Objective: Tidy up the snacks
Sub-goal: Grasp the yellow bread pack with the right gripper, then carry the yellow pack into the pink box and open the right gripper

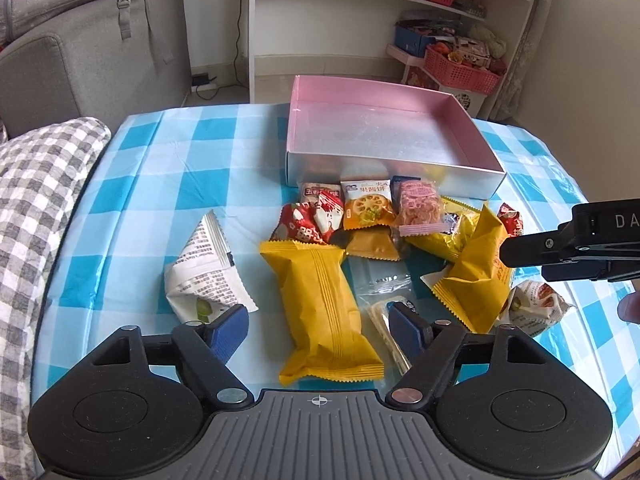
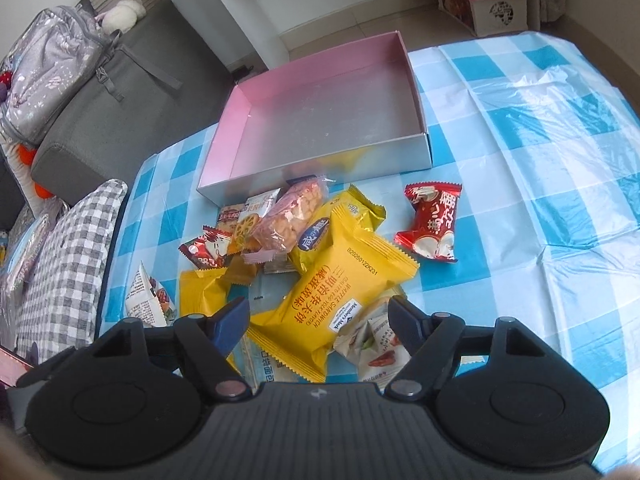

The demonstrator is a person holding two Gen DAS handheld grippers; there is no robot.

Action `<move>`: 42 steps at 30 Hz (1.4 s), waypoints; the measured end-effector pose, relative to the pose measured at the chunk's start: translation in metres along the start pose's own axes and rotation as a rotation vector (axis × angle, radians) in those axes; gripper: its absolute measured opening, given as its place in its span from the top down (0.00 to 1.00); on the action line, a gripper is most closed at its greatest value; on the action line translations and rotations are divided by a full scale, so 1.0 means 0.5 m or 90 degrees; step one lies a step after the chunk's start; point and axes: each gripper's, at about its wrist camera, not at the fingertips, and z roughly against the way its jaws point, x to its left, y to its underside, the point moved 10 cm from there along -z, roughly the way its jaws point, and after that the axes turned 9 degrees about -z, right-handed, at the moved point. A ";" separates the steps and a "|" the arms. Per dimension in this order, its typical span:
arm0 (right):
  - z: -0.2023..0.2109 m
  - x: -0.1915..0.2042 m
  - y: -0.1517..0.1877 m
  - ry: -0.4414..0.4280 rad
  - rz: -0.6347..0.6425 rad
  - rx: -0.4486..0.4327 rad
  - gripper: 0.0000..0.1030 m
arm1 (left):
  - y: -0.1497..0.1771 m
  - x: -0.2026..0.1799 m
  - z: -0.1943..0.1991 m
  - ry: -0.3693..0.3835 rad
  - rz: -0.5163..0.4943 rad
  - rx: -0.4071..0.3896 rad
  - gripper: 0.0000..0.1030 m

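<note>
A pile of snack packets lies on the blue checked table in front of an empty pink box (image 1: 384,132), which also shows in the right wrist view (image 2: 320,108). My left gripper (image 1: 318,322) is open, its fingers on either side of a long yellow packet (image 1: 324,300). My right gripper (image 2: 318,318) is open above a yellow waffle sandwich packet (image 2: 340,292); it also enters the left wrist view from the right (image 1: 560,248). A red packet (image 2: 430,222) lies apart to the right. A white triangular packet (image 1: 208,272) lies to the left.
A grey checked cushion (image 1: 36,208) sits at the table's left edge, with a grey sofa (image 1: 92,40) behind. White shelves (image 1: 360,0) and a pink basket (image 1: 460,68) stand beyond the table. The tablecloth (image 2: 540,140) is glossy plastic.
</note>
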 end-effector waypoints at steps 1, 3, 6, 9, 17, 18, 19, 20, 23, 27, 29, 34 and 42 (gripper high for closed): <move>-0.007 -0.002 0.001 -0.001 -0.010 0.007 0.32 | 0.000 0.001 -0.013 0.002 0.005 0.006 0.33; -0.022 -0.003 -0.001 -0.002 -0.023 0.015 0.35 | -0.004 0.000 -0.036 0.002 0.008 0.013 0.38; -0.039 0.002 -0.004 -0.004 -0.036 0.022 0.38 | -0.008 -0.004 -0.063 0.001 0.011 0.022 0.41; -0.052 0.005 -0.001 0.009 -0.036 0.025 0.40 | -0.003 -0.009 -0.083 -0.004 0.012 0.037 0.42; -0.085 -0.008 0.013 0.050 -0.026 0.038 0.50 | 0.009 -0.001 -0.105 -0.020 0.026 0.058 0.51; -0.085 -0.008 0.013 0.054 -0.022 0.035 0.51 | 0.011 -0.002 -0.107 -0.020 0.026 0.060 0.51; -0.085 -0.008 0.014 0.058 -0.017 0.033 0.52 | 0.013 -0.001 -0.109 -0.021 0.026 0.063 0.52; -0.086 -0.008 0.013 0.060 -0.014 0.031 0.54 | 0.016 -0.001 -0.111 -0.024 0.025 0.065 0.53; -0.088 -0.007 0.015 0.066 -0.009 0.026 0.62 | 0.019 0.004 -0.113 -0.038 0.024 0.065 0.61; -0.083 -0.006 0.017 0.068 -0.003 0.018 0.64 | 0.018 0.011 -0.108 -0.041 0.037 0.062 0.63; -0.079 -0.004 0.017 0.069 0.002 0.014 0.65 | 0.017 0.015 -0.103 -0.045 0.039 0.060 0.63; -0.061 0.005 0.013 0.060 0.009 -0.001 0.65 | 0.012 0.022 -0.088 -0.045 0.045 0.051 0.64; -0.030 0.016 0.010 0.039 0.010 -0.020 0.66 | -0.002 0.024 -0.051 -0.041 0.044 0.023 0.65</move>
